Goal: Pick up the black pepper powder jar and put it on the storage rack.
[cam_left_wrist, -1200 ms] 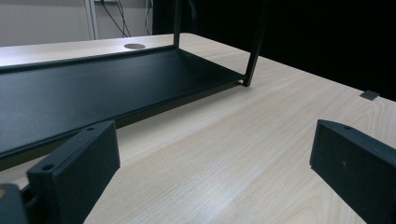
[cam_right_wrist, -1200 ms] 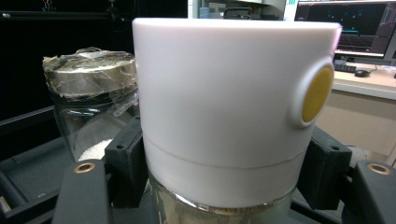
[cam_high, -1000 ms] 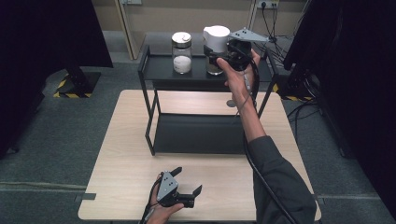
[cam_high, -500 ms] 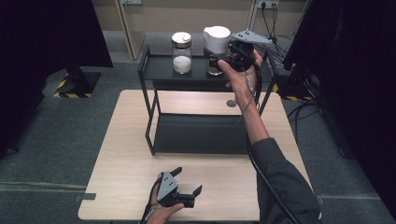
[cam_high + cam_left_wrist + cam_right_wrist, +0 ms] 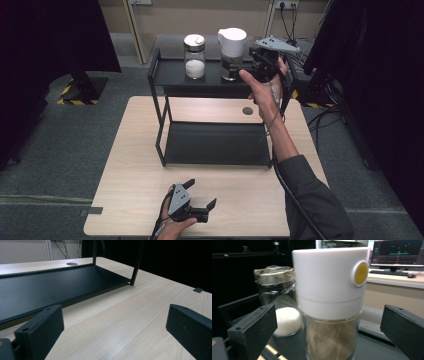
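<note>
White-lidded jar (brownish contents, perhaps) between open jaws

A two-level rack stands on the far half of the table; on its top shelf, the jar with the metal lid is at the left and the container with the tall cap is just beside it at the right; the right gripper is just right of this container; in the right gripper view its jaws stand on both sides of the container, not touching; the left gripper lies at the near table edge, before the rack's lower shelf.
</note>
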`<action>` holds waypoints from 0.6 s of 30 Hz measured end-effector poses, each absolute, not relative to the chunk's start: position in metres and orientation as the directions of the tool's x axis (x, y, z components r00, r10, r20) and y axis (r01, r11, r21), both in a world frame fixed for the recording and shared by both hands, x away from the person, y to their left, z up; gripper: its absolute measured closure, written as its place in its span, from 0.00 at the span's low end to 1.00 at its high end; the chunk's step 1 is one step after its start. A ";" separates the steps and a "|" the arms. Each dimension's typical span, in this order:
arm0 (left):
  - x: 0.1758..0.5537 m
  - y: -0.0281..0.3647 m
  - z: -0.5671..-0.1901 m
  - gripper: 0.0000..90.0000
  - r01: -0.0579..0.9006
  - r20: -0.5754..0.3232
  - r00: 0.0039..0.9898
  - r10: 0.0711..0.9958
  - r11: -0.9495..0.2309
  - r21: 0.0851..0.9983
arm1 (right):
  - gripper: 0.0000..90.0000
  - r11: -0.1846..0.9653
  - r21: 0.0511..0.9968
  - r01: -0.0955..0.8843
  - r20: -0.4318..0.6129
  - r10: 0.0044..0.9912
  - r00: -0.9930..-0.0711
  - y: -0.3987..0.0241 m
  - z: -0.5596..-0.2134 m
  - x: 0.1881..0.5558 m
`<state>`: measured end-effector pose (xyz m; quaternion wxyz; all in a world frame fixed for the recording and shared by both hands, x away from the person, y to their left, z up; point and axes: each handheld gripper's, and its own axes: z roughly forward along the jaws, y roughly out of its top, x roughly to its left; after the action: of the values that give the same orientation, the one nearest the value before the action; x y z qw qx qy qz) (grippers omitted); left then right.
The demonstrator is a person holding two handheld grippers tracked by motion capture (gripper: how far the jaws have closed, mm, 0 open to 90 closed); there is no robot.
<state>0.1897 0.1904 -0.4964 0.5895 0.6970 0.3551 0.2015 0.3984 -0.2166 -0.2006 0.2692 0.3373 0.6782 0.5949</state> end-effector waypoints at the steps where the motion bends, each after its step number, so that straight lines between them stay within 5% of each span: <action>1: 0.190 0.190 -0.496 0.01 0.257 -0.138 0.667 0.733 -0.053 0.965 | 0.01 0.063 0.989 0.137 0.038 0.774 -0.632 -0.218 -0.201 0.397; 18: 0.189 0.190 -0.496 0.01 0.256 -0.135 0.665 0.734 -0.055 0.965 | 0.01 0.054 0.993 0.102 0.035 0.702 -0.711 -0.245 -0.217 0.369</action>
<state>0.1893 0.1903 -0.4963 0.5888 0.6971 0.3550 0.2033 0.3691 -0.2450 -0.2173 0.2412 0.2937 0.6848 0.6218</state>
